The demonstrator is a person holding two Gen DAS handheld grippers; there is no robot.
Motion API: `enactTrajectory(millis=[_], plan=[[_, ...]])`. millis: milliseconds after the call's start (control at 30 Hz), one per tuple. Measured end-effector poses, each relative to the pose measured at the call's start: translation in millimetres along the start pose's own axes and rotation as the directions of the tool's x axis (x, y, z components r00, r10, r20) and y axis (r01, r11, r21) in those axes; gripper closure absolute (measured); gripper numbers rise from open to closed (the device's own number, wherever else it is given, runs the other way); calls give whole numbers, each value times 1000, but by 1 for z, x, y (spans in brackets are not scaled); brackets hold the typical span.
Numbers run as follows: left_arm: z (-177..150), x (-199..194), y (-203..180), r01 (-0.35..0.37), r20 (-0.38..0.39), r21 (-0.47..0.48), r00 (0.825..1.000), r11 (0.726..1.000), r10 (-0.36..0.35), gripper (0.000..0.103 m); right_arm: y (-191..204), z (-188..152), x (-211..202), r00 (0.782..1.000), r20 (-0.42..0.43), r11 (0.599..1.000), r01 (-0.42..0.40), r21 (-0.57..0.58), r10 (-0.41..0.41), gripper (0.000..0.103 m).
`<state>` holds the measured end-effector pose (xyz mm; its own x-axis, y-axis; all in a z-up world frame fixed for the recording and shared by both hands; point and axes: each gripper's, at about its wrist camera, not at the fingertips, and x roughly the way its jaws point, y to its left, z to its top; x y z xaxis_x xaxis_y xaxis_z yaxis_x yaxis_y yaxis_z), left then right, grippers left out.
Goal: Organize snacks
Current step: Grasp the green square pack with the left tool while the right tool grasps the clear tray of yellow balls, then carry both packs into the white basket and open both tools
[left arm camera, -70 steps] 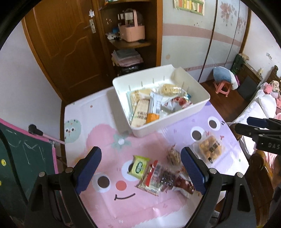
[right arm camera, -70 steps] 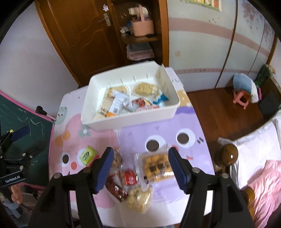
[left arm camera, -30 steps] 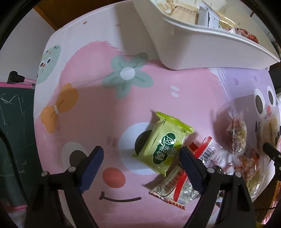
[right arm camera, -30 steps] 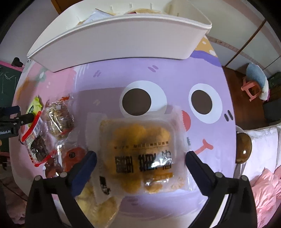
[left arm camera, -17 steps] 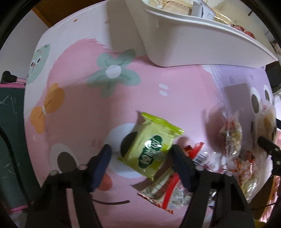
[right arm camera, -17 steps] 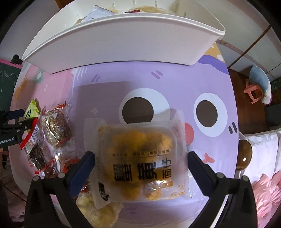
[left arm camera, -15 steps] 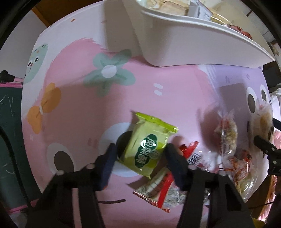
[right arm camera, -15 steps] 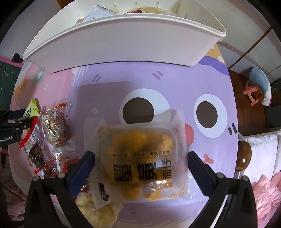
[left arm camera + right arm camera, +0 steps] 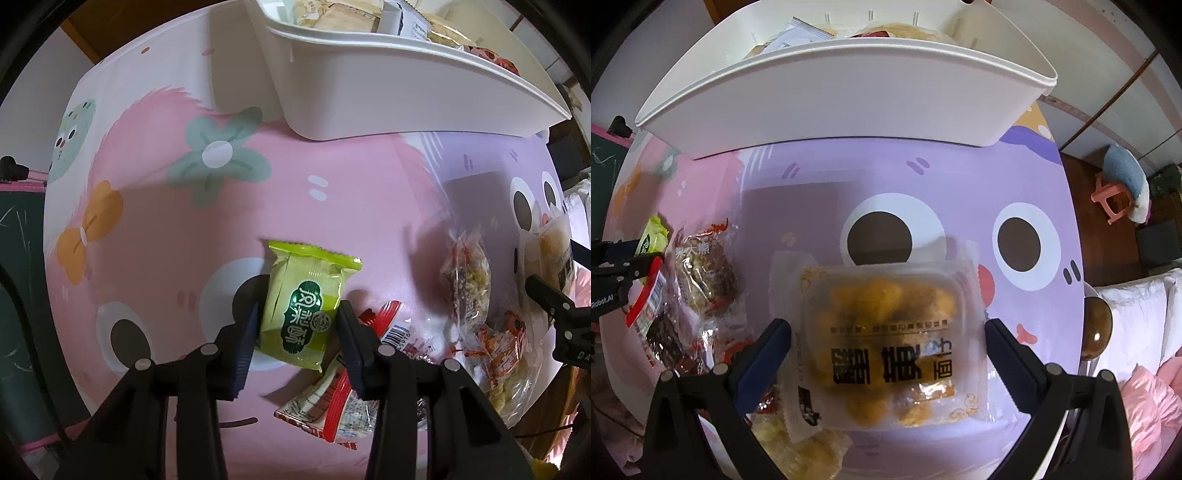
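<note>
A green snack packet [image 9: 306,299] lies on the pink part of the cartoon tablecloth [image 9: 155,236]. My left gripper [image 9: 299,321] points down over it. Its jaws are closing, and both pads touch the packet's long sides. In the right wrist view, a clear pack of yellow pastries [image 9: 886,321] rests on the purple part of the cloth. My right gripper [image 9: 886,343] straddles it, open, with a gap at each pad. The white bin [image 9: 849,92] with several snacks inside stands just beyond both grippers.
Loose snacks lie between the grippers: a red-striped packet [image 9: 347,398], a clear nut packet [image 9: 467,280], an orange packet [image 9: 498,343] and a brown one [image 9: 701,273]. A chalkboard [image 9: 14,295] borders the table's left edge. A wooden bedpost knob [image 9: 1097,328] and bedding lie at the right.
Both grippers came down from high above the table. The left jaws then narrowed from wide open onto the green packet. The right gripper stayed open and crept slightly closer to the pastry pack.
</note>
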<state>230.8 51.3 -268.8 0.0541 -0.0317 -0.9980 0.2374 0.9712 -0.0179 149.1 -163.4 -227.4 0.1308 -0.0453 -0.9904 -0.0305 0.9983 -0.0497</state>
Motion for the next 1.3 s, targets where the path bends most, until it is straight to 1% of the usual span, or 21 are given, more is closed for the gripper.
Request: enactTrajectory(millis=[133,167,267,367,400,433,500,600,700,767,867,933,1033,1100,1167,1233,1300], plan=[[-1,3,2,-1,-2,-1,1000,1000,1,63,4,6,0,1000,2,1000,10,5,-10,0],[-5,5,0,-1,-1,-1,1000,1000,1,63,3,7,2,1000,0,1000,9,5,-9,0],[-6,5,-2,-8,5,5,1000,1000,8,66,2,16,1,1000,-7,1000,12,4,-12,0],[-6,7,-5,-14,12,0,1000,1000,14,67,2,21,4,999,-40,1000,6,26,-5,0],[-6,6,-6,-14,14,-4,1000,1000,14,68,2,22,4,999,-47,1000,2,26,-1,5],[-9,6,-7,-13,16,-6,1000,1000,13,68,2,23,2,999,-53,1000,-12,26,14,8],[-13,4,-6,-8,20,-10,1000,1000,8,68,1,22,-3,999,-41,999,-20,32,21,20],[-20,-2,-3,-2,35,-22,999,1000,3,68,-1,17,-10,999,-29,999,-36,35,37,24],[-24,-11,-5,7,56,-41,998,999,-5,68,-8,10,-16,997,-15,995,-76,68,77,26],[-28,-23,-3,36,74,-57,997,998,-32,68,-14,4,-22,993,-12,988,-115,99,117,26],[-32,-44,-6,63,110,-62,992,996,-56,68,-24,-2,-38,986,21,979,-166,119,164,26],[-35,-60,-7,92,141,-71,987,993,-81,68,-28,-7,-54,982,51,976,-187,115,182,26],[-37,-85,-2,133,170,-94,979,987,-116,68,-35,-10,-76,978,92,974,-197,109,187,26],[-36,-108,-6,153,209,-92,969,984,-131,68,-37,-8,-98,972,129,972,-212,101,198,26],[-36,-129,-8,155,243,-85,961,984,-130,68,-41,-5,-111,966,165,971,-218,93,201,26],[-36,-152,-9,159,281,-84,951,984,-130,68,-42,3,-131,957,210,971,-224,84,203,26],[-29,-169,-8,179,312,-93,940,979,-142,68,-35,14,-151,945,258,971,-227,70,202,25]])
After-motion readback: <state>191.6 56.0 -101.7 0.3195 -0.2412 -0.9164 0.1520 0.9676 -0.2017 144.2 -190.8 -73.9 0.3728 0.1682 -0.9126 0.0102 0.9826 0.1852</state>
